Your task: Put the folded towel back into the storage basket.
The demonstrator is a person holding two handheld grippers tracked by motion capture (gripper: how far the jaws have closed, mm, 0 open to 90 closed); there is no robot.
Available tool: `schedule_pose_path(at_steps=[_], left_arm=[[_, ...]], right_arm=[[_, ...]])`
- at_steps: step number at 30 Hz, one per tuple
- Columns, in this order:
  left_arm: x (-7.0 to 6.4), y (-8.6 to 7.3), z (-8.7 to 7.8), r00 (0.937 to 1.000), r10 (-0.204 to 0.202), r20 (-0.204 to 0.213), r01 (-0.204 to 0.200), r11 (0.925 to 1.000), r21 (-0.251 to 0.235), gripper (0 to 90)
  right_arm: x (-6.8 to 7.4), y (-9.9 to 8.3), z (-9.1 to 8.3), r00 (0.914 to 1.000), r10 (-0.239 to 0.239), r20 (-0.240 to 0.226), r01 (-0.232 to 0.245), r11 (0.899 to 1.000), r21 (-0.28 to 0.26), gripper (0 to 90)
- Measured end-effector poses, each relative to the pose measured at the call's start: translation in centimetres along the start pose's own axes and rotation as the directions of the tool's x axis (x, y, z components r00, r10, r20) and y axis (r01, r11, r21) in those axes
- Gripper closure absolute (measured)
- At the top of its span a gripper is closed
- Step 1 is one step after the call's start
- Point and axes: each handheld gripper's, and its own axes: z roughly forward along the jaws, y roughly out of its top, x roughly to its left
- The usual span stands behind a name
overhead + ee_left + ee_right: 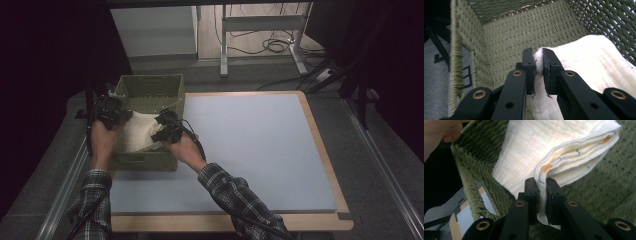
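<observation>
A folded cream cloth (138,131) hangs inside a green woven basket (148,89) at the table's near left. My left gripper (121,116) is shut on the cloth's left edge; in the left gripper view its jaws pinch the cream cloth (584,62) at the left gripper (538,58) tips, with the basket wall (506,40) behind. My right gripper (159,129) is shut on the cloth's right edge. In the right gripper view the right gripper (542,185) clamps the layered fold of the cloth (544,147), which has small orange and blue marks, above the basket's floor (609,182).
The basket stands at the left edge of a pale blue mat (250,145) on a wooden-edged table (320,135). A white cabinet (152,30) and a desk frame with cables (262,35) stand beyond the table.
</observation>
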Motion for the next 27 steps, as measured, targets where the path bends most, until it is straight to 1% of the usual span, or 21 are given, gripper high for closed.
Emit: schedule_pose_path(at_steps=[2,4,5,6,7,8,10,11,15,16,20,21,22,27], left_arm=[[-0.3,0.0,0.4,1.0,0.007,0.004,-0.007,0.9999,0.012,81.2],[-0.5,-0.1,0.8,0.9999,0.006,0.01,-0.006,0.9998,0.019,80.8],[-0.5,-0.1,1.0,0.9999,0.005,0.015,-0.006,0.9996,0.026,77.8],[-0.7,-0.2,1.2,0.9999,0.007,0.015,-0.008,0.9995,0.032,77.8],[-0.8,-0.3,1.4,0.9999,0.007,0.011,-0.008,0.9996,0.029,68.1],[-0.8,-0.3,1.4,1.0,0.003,0.009,-0.003,0.9996,0.026,68.1],[-0.8,-0.3,1.4,0.9999,-0.006,0.011,0.005,0.9998,0.018,60.5],[-0.8,-0.3,1.4,0.9999,-0.009,0.014,0.008,0.9998,0.018,58.6],[-0.9,-0.2,1.2,0.9996,-0.015,0.024,0.015,0.9998,0.012,53.1],[-1.0,-0.2,1.2,0.9993,-0.02,0.031,0.02,0.9997,0.01,51.5],[-1.2,-0.2,1.3,0.999,-0.021,0.039,0.02,0.9996,0.019,45.3],[-1.3,-0.1,1.3,0.9987,-0.024,0.046,0.023,0.9995,0.022,41.4],[-1.4,-0.1,1.4,0.9981,-0.029,0.054,0.028,0.9993,0.024,41.4],[-1.8,0.1,1.6,0.9968,-0.033,0.072,0.031,0.9987,0.04,34.0]], right_arm=[[0.1,-0.2,0.0,0.9999,0.007,0.012,-0.007,1.0,0.003,80.3],[0.0,-0.4,0.0,0.9999,0.008,0.014,-0.008,1.0,0.006,79.5],[0.0,-0.5,0.0,0.9999,0.006,0.012,-0.006,1.0,0.003,74.7],[0.0,-0.5,0.0,0.9999,0.006,0.012,-0.006,1.0,0.003,74.7],[-0.1,-0.5,-0.2,0.9998,0.018,-0.003,-0.018,1.0,0.008,69.7],[-0.1,-0.5,-0.2,0.9998,0.018,-0.003,-0.018,1.0,0.008,69.7],[-0.2,-0.4,-0.6,0.9999,0.01,-0.004,-0.01,1.0,-0.005,68.0],[-0.3,-0.3,-0.8,1.0,0.003,-0.002,-0.003,1.0,-0.016,67.2],[-0.6,0.0,-1.9,1.0,-0.002,-0.005,0.002,0.999,-0.039,64.0],[-0.7,0.0,-2.1,0.9999,-0.01,-0.003,0.01,0.999,-0.04,63.3],[-0.7,0.0,-2.8,0.9987,-0.052,0.004,0.052,0.998,-0.046,58.2],[-0.6,0.0,-3.1,0.9971,-0.075,0.012,0.075,0.996,-0.047,55.4],[-0.6,0.0,-3.1,0.9971,-0.075,0.012,0.075,0.996,-0.047,55.4],[-0.4,-0.1,-4.2,0.9906,-0.134,0.028,0.135,0.989,-0.064,47.3]])
